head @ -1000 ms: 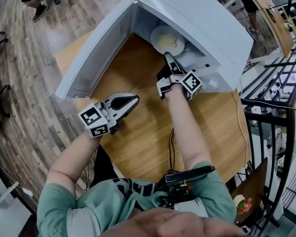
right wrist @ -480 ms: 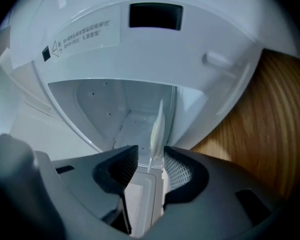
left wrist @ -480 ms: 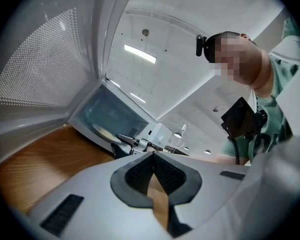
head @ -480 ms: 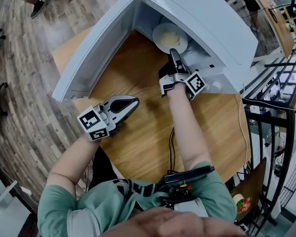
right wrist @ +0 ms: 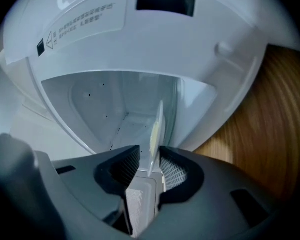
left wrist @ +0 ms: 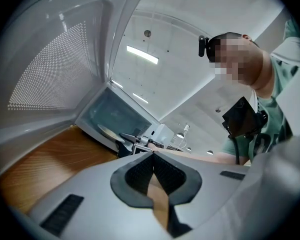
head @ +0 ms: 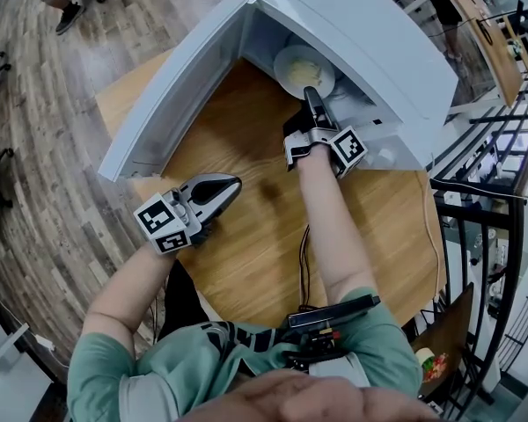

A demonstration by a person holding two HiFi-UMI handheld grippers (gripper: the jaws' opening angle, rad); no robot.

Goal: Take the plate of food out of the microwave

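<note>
Plate rim is what the next move turns on: it stands edge-on between the jaws of your right gripper, running straight ahead along the jaws. The jaws are parted wider than the rim is thick. The rim lies closer to one pad than the other, and there is a clear gap on the far side, so you have no hold on it yet.

The plate sits inside the microwave, just past the front opening, with a pale heap of food on it. The door is swung wide to your left, so the way out over the table looks open.

Your right gripper is at the plate; your left gripper is well back and low over the table, with its jaws pressed together on nothing.

By my reading, you should close squarely on the rim first, then draw straight back toward yourself with the plate level. A one-sided hold on a loaded plate may let the far edge droop, so your left gripper could come in as support.
</note>
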